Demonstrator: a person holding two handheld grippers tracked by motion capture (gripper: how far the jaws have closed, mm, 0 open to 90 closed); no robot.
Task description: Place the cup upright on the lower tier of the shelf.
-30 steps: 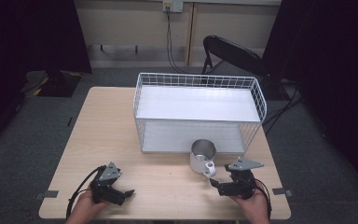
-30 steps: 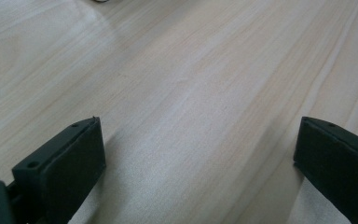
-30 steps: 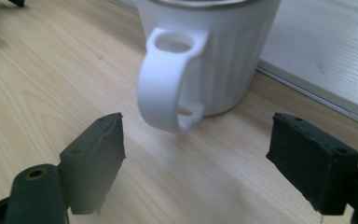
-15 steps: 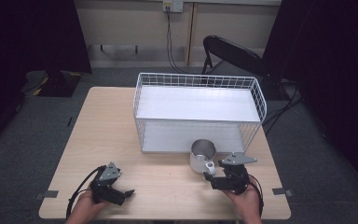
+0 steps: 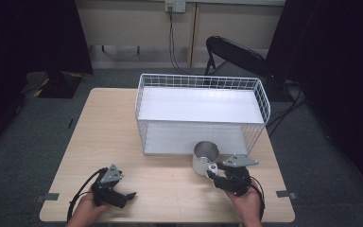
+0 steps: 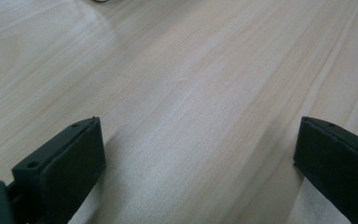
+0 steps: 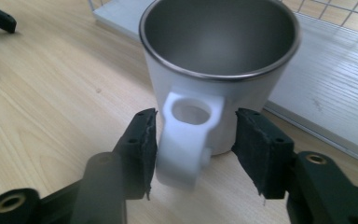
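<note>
While the left gripper (image 5: 123,196) idles open, the right gripper (image 7: 193,140) has been closing around the mug's handle (image 7: 186,135), mug (image 5: 205,156) dead ahead, pads not yet pinching both sides.

A white cylindrical mug (image 7: 205,93) has a grey steel lining. The white wire basket (image 5: 201,113) shows a grid pattern. The pale wooden table (image 5: 108,137) is faintly grained. Black gripper pads (image 7: 261,149).

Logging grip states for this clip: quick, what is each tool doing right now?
Left tool: open, holding nothing, over bare table.
Right tool: jaws have just been closing around the mug handle; left pad touches it, right pad still apart, so not gripped.
</note>
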